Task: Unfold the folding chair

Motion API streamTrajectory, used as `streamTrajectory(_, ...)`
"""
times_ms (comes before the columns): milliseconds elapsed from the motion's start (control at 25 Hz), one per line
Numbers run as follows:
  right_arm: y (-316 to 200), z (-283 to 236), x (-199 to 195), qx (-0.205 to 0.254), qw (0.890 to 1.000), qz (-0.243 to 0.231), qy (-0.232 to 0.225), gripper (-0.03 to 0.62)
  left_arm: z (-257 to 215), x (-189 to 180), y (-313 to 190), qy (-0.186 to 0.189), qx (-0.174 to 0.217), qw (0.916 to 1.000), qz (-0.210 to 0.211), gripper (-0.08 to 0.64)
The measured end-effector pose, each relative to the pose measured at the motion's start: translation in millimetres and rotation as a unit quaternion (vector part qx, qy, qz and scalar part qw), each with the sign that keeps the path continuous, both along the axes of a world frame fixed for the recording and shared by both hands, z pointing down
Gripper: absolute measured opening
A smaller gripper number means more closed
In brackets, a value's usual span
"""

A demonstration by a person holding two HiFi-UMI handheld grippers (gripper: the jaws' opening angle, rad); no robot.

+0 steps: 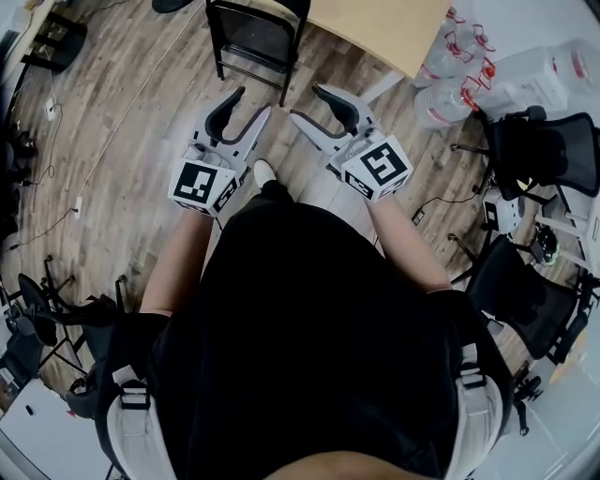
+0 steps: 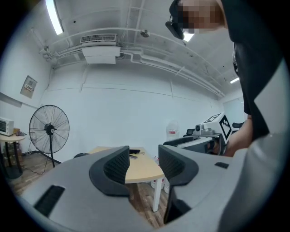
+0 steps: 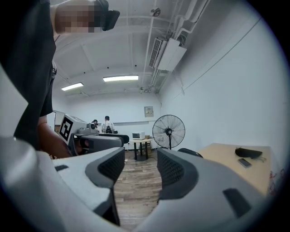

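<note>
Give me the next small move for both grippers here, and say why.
Probably carry both forward to the black folding chair standing by the table. The left gripper and right gripper are open with nothing between their jaws. Both are short of the chair, and neither touches it yet.

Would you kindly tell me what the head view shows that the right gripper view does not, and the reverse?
Head view only: the black office chairs, the person's shoe. Right gripper view only: a standing fan, a microwave, ceiling lights. Shared: the left gripper and right gripper, both open and empty, the tan table, the wooden floor.
</note>
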State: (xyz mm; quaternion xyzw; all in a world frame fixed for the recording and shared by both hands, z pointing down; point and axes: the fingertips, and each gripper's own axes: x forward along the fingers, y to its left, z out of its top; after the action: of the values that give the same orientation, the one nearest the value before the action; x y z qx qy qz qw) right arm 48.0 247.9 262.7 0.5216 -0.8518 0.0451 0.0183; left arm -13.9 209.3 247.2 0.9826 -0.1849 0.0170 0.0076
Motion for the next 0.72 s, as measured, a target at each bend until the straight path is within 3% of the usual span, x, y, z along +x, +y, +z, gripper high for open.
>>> streamTrajectory(360, -126, 3, 12, -0.016, 1.000, 0.018, -0.014, 0.222, 4, 9, -130, 0.009, -0.016, 0.9997, 0.014, 0.196)
streamTrajectory(720, -207, 9, 52, -0.028, 0.999, 0.016, -0.041, 0.222, 16, 43, -210, -0.003, -0.028, 0.9996, 0.005, 0.195)
